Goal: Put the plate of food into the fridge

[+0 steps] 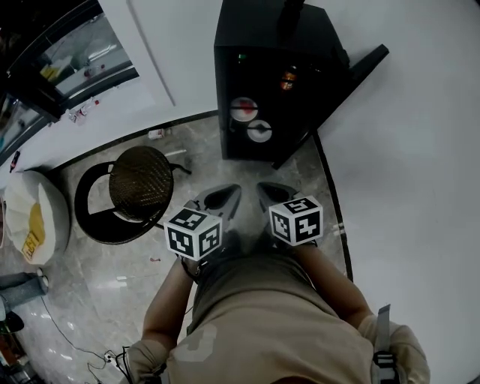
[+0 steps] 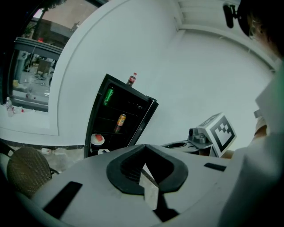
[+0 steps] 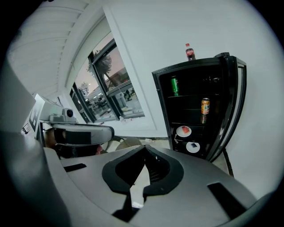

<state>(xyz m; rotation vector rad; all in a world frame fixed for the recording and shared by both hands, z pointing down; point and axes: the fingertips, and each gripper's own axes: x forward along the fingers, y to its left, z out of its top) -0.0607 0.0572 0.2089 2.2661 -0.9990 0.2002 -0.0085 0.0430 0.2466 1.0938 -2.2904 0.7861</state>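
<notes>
The food on the plate [image 3: 183,131] in the fridge [image 1: 277,75] is too small to identify; the bottle [image 1: 291,9] on top runs off the head view's far edge.

— How is the light behaving?
— It is coming in dim and flat. Pale daylight is entering through the window [image 3: 111,91], and the floor [image 1: 112,289] is giving off faint glints.
— Any dark patches?
— The fridge [image 3: 191,116] is sinking into near black inside.
— Distortion?
— Both gripper views are bowing straight lines; the right one is darkening to black at its corners.
</notes>
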